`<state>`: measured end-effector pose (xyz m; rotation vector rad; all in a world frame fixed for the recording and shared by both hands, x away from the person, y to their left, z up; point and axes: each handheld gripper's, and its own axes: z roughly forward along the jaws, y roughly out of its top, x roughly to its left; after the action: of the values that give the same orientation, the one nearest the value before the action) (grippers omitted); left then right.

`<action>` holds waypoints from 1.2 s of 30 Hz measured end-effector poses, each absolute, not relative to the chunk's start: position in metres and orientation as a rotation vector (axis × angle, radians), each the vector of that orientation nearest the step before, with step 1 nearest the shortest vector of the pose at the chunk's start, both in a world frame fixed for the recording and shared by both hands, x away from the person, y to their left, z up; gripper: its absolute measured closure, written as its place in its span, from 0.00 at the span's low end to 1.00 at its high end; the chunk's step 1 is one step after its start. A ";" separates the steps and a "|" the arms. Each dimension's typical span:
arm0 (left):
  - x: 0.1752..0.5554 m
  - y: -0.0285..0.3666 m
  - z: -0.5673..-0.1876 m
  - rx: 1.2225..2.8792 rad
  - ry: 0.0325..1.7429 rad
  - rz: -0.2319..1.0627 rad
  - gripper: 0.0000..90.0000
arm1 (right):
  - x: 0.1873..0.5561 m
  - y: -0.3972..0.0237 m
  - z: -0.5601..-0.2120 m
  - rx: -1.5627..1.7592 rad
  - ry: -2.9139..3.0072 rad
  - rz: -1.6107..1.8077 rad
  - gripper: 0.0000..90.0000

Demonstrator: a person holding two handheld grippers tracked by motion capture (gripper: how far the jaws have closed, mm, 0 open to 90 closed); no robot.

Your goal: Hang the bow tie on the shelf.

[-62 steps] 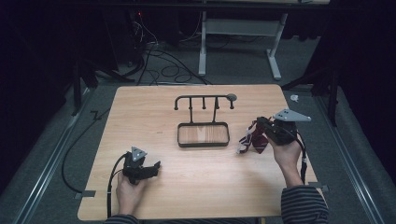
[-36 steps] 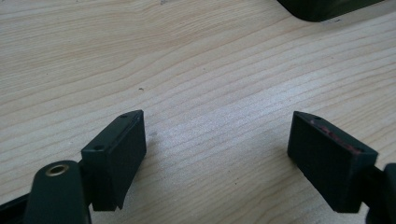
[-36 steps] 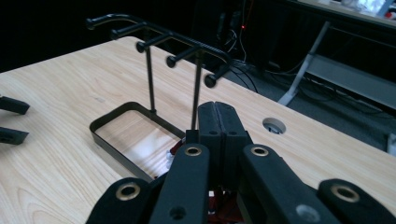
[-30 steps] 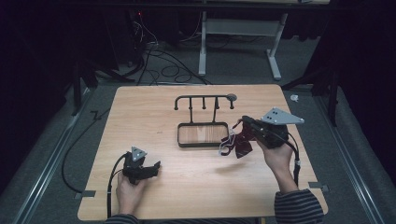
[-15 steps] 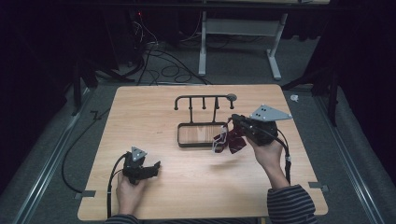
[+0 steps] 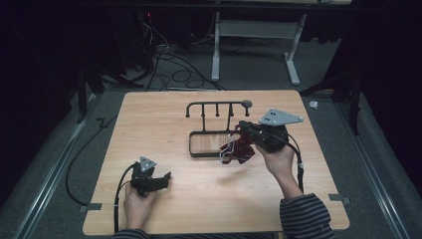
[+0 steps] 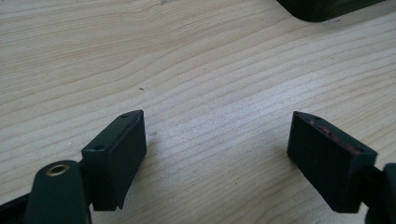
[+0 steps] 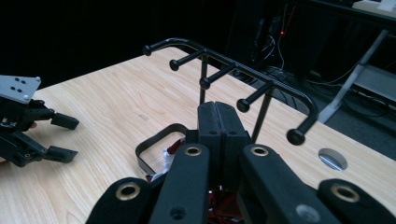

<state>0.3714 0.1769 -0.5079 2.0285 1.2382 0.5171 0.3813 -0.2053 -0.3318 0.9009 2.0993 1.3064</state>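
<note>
High view. Table (image 6: 149,119): pale wood-grain top, rounded corners, on grey carpet. Rack (image 6: 214,127): black metal, an oblong tray base with a raised rim and two thin posts carrying a bar of short ball-tipped pegs, standing right of the table's centre. Item (image 6: 236,149): dark red, crumpled, with a pale loop or strap hanging at its left end; it hangs from the right gripper (image 6: 244,133) above the tray's right end. What it is cannot be told. Left gripper (image 6: 161,178): black, grey three-cornered plate on top, held low at the near left, jaws apart.

Left gripper view. Two black block jaws spread wide over bare wood; the right pad shows a red edge. A dark corner of the rack (image 7: 327,7) sits at far right.

Right gripper view. Jaws pressed together, red item (image 8: 175,148) partly visible beneath them. Rack (image 8: 233,65) stands just beyond, pegs round-tipped. Left gripper (image 8: 63,135) lies far left, jaws parted.
</note>
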 end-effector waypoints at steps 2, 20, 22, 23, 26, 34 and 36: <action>0.371 0.177 -0.508 2.028 1.238 0.517 0.22 | 0.384 -0.200 -0.332 0.895 2.109 1.305 1.00; 0.371 0.177 -0.508 2.030 1.237 0.518 0.22 | 0.403 -0.174 -0.335 0.896 2.154 1.294 1.00; 0.371 0.177 -0.508 2.030 1.237 0.518 0.22 | 0.404 -0.173 -0.335 0.895 2.155 1.290 1.00; 0.371 0.177 -0.508 2.030 1.237 0.518 0.22 | 0.406 -0.171 -0.335 0.896 2.156 1.299 1.00; 0.371 0.177 -0.508 2.030 1.237 0.519 0.22 | 0.410 -0.169 -0.334 0.895 2.160 1.294 1.00; 0.371 0.177 -0.508 2.030 1.237 0.519 0.22 | 0.425 -0.162 -0.333 0.925 2.155 1.294 1.00; 0.371 0.177 -0.508 2.031 1.237 0.519 0.22 | 0.427 -0.162 -0.335 0.935 2.155 1.294 1.00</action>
<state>0.3712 0.1771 -0.5079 2.0306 1.2365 0.5190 0.4271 -0.1617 -0.3346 0.9346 2.1552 1.2937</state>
